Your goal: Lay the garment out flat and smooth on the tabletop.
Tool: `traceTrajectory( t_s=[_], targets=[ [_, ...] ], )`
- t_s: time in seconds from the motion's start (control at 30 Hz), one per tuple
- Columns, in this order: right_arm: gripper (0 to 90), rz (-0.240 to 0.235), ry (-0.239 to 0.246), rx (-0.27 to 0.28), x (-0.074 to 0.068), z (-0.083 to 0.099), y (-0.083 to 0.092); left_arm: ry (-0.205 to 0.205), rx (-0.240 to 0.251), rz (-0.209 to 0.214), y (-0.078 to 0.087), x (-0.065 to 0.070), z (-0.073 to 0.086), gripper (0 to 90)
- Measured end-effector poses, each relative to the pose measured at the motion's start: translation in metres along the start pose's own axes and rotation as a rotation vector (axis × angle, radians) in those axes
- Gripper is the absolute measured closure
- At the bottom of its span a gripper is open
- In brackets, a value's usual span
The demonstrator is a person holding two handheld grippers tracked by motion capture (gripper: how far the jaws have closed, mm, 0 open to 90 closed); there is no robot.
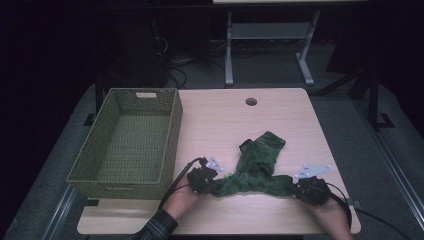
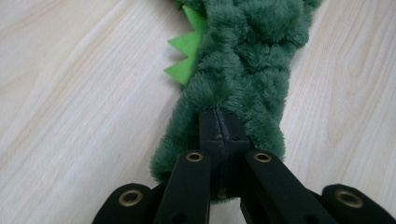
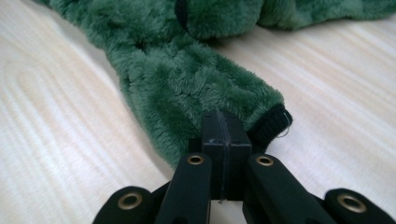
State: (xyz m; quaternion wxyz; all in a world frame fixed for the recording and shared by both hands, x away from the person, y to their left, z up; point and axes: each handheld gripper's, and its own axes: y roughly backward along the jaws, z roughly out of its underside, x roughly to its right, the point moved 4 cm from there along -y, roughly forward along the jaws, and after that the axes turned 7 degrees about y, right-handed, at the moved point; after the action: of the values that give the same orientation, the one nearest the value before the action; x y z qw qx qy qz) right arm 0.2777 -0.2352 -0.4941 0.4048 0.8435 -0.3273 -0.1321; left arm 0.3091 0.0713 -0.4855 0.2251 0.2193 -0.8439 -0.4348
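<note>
A green plush piece (image 1: 257, 165) lies on the wooden table (image 1: 290, 115), spread in a Y shape toward the near edge. It has light green felt spikes (image 2: 184, 56) along one side and a black cuff (image 3: 273, 123) at one end. My left gripper (image 1: 210, 182) is at its near-left end, jaws pressed together on the fur (image 2: 247, 60) in the left gripper view, where the gripper (image 2: 218, 122) pinches the tip. My right gripper (image 1: 297, 187) holds the near-right end; in the right gripper view the gripper (image 3: 223, 125) is shut on the fur (image 3: 187, 79) beside the cuff.
A green woven basket (image 1: 170, 145) with nothing in it stands on the table's left part, close to my left hand. A round cable hole (image 1: 251, 101) sits near the far edge. Behind the table stand a desk frame (image 1: 229, 50) and cables on the floor.
</note>
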Motion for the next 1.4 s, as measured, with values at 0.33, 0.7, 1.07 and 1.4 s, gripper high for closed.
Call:
traceTrajectory(
  t_s=[0.33, 0.7, 1.07, 1.4],
  targets=[
    [90.0, -0.003, -0.003, -0.024, -0.015, 0.013, 0.014, 0.008, -0.009, 0.02, 0.012, 0.004, 0.02, 90.0],
    [85.0, -0.027, -0.003, 0.046, -0.017, 0.009, 0.021, 0.028, 0.038, 0.103, 0.016, 0.007, 0.015, 86.4],
    [77.0, -0.028, -0.003, 0.126, -0.011, -0.016, 0.023, 0.03, 0.167, 0.114, 0.034, -0.003, -0.025, 73.2],
    [69.7, -0.047, -0.001, 0.115, -0.011, -0.031, 0.006, 0.002, 0.212, 0.085, 0.015, -0.023, -0.075, 65.0]
  ],
)
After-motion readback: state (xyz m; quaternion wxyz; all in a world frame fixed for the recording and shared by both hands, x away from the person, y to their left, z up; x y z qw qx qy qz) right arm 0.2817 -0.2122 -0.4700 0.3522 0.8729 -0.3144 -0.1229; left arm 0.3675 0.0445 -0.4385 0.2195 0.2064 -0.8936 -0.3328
